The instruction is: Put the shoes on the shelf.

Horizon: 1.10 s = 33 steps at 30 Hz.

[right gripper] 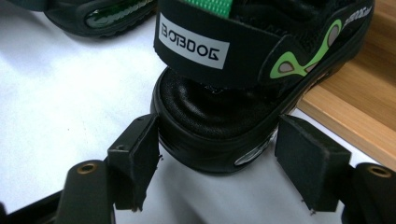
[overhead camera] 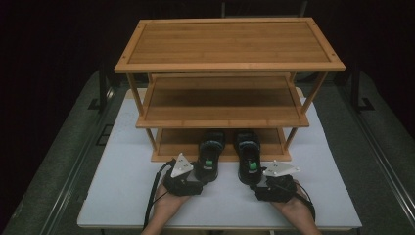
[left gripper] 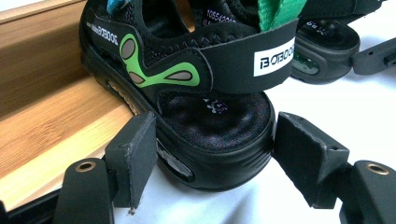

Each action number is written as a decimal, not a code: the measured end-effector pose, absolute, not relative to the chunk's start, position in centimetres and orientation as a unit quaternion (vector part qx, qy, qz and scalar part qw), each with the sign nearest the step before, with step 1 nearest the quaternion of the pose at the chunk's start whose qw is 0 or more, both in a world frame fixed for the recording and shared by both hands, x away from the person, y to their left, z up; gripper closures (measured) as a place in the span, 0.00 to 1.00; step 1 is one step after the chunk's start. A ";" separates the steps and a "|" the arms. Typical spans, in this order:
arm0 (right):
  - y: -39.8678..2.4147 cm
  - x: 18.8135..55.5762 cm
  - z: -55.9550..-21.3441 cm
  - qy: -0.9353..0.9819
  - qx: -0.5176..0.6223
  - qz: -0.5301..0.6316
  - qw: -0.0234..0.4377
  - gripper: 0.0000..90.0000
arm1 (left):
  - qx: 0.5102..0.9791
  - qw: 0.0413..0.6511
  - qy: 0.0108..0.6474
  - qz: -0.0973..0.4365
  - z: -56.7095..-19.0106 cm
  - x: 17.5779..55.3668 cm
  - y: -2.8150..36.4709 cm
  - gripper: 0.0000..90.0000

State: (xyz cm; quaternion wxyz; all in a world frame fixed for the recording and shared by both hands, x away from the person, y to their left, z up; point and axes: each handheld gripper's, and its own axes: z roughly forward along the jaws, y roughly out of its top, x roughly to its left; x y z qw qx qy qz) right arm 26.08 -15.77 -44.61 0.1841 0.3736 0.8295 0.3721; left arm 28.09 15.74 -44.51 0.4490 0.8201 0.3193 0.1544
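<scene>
- The left gripper (left gripper: 212, 158) stood spread around the left sandal's (left gripper: 205, 93) heel, left pad touching.
- The right gripper (right gripper: 217, 161) flanked the right sandal's (right gripper: 243, 79) heel, jaws open.

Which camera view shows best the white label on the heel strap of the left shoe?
The left gripper view: the white label is close there, its letters sharp. In the high view the left shoe is small and dark, so its label cannot be made out. The right gripper view has its sole at the top edge.
</scene>
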 end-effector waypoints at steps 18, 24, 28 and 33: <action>-16.1 28.1 -42.7 0.835 0.352 0.393 0.153 0.34 | 0.812 0.465 0.325 0.138 -44.0 29.4 15.2 0.33; -15.7 28.8 -42.4 0.836 0.351 0.393 0.153 0.35 | 0.807 0.472 0.329 0.135 -43.9 29.9 14.7 0.34; -15.2 29.1 -42.7 0.833 0.354 0.395 0.160 0.36 | 0.806 0.473 0.329 0.136 -43.9 30.1 14.5 0.34; -14.7 29.5 -42.7 0.829 0.358 0.398 0.164 0.36 | 0.803 0.476 0.332 0.135 -43.9 30.5 13.9 0.34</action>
